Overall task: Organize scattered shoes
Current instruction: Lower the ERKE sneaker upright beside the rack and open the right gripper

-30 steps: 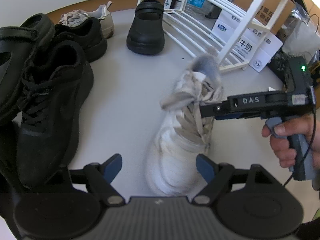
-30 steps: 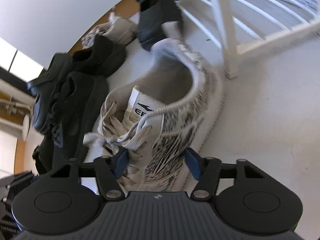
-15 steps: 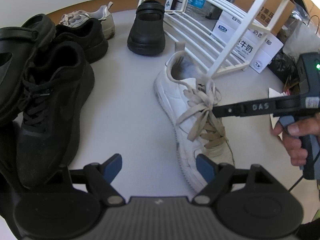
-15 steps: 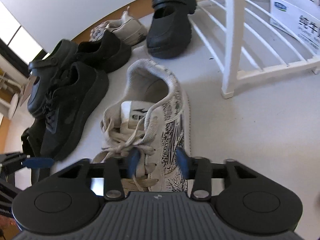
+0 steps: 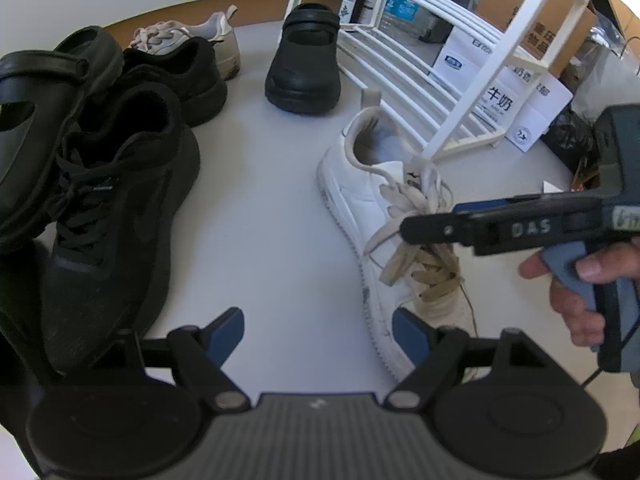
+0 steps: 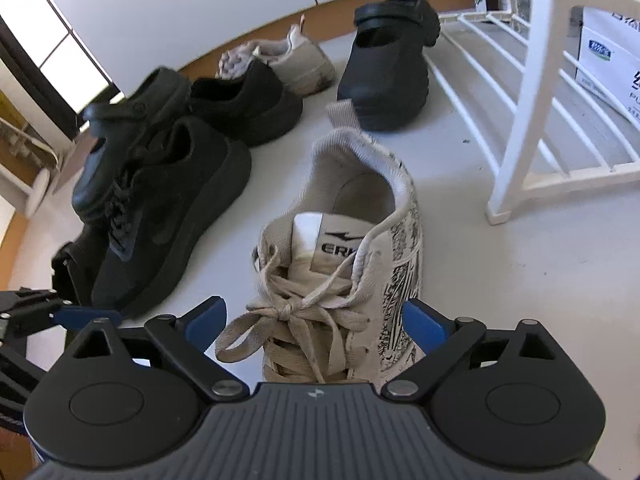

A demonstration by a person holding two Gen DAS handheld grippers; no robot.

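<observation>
A white sneaker (image 5: 360, 184) with beige laces stands upright on the pale floor, its heel by the foot of the white shoe rack (image 5: 420, 80). In the right wrist view the same sneaker (image 6: 348, 216) lies between the jaws of my right gripper (image 6: 316, 316). Those jaws are opening, and the blue pads stand clear of both its sides. One right finger (image 5: 440, 230) hovers over the laces, held by a person's hand (image 5: 576, 292). My left gripper (image 5: 318, 330) is open over bare floor, left of the sneaker's toe, with nothing in it.
A black lace-up sneaker (image 5: 112, 208) lies at the left, half under a black clog (image 5: 36, 108). Behind them are a black shoe (image 5: 180, 72) and a beige sneaker (image 5: 188, 36). Another black clog (image 5: 304, 64) stands by the rack. Cartons (image 5: 500, 92) sit behind the rack.
The white sneaker was tilted and blurred in the right gripper's grip; now it rests flat by the rack post. The right jaws have spread apart and pulled back slightly. The left gripper stayed put.
</observation>
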